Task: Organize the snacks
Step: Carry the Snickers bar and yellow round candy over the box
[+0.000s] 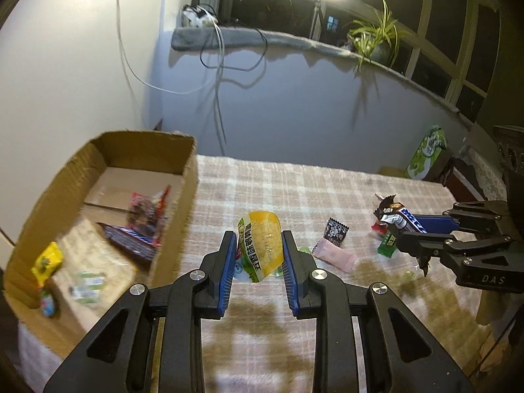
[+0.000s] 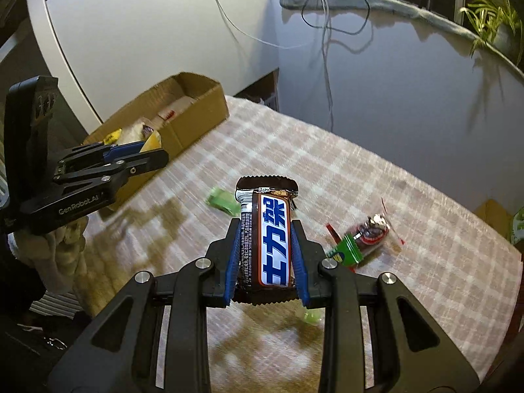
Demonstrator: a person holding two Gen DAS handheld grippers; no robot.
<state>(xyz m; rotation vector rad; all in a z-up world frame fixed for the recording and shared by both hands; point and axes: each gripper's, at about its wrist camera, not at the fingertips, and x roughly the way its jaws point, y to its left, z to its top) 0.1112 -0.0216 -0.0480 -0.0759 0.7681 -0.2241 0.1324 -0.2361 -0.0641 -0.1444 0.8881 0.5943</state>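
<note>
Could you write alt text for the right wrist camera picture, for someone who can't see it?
The right gripper has its jaws shut on a brown chocolate bar, held above a checked tablecloth. At left, the left gripper carries a yellow packet near a cardboard box; a few snacks lie on the cloth.

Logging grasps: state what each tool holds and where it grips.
Left tool: yellow-green plastic snack packet, pinched across its middle. Right tool: brown chocolate bar with white-blue label, gripped by its long sides, lower half.
</note>
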